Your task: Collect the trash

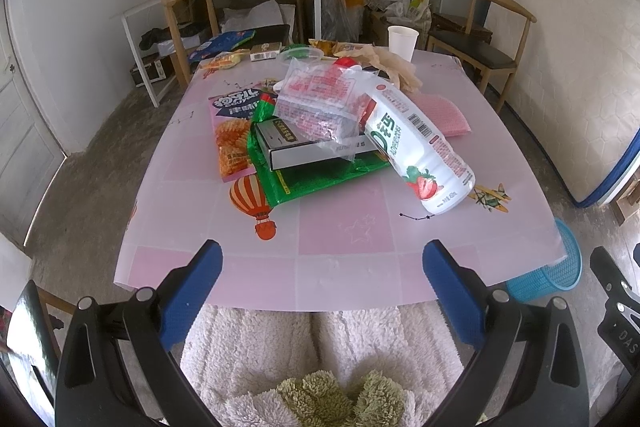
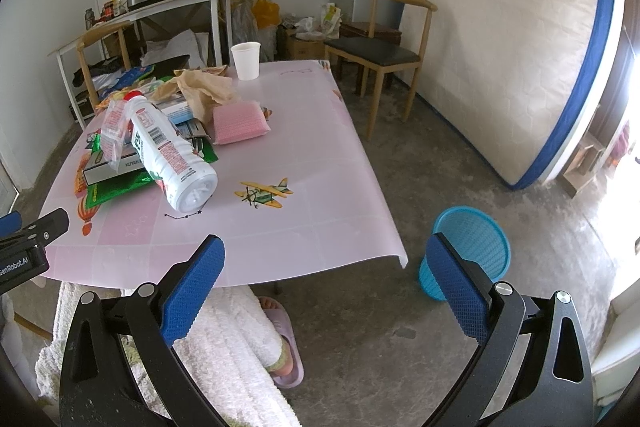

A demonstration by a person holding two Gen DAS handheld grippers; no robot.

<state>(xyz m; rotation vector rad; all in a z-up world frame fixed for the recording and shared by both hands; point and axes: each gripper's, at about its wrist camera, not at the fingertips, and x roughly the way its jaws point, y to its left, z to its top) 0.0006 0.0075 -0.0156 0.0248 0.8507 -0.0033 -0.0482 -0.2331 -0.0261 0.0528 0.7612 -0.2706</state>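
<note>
A pile of trash lies mid-table: a white strawberry drink bottle [image 1: 420, 143] on its side, a clear plastic bag [image 1: 320, 103], a small box [image 1: 296, 147], a green wrapper [image 1: 316, 179] and a snack bag [image 1: 232, 135]. The bottle [image 2: 172, 155] also shows in the right wrist view. A blue mesh bin [image 2: 472, 251] stands on the floor right of the table; it also shows in the left wrist view [image 1: 556, 267]. My left gripper [image 1: 322, 267] is open and empty at the table's near edge. My right gripper [image 2: 324, 263] is open and empty, over the table's near right corner.
A pink table [image 1: 340, 227] holds a paper cup [image 2: 246, 61], crumpled brown paper [image 2: 204, 87], a pink sponge cloth [image 2: 240, 123] and more wrappers at the far edge. Wooden chairs [image 2: 384, 55] stand around it. A mattress [image 2: 512, 47] leans on the right wall. The person's legs are below.
</note>
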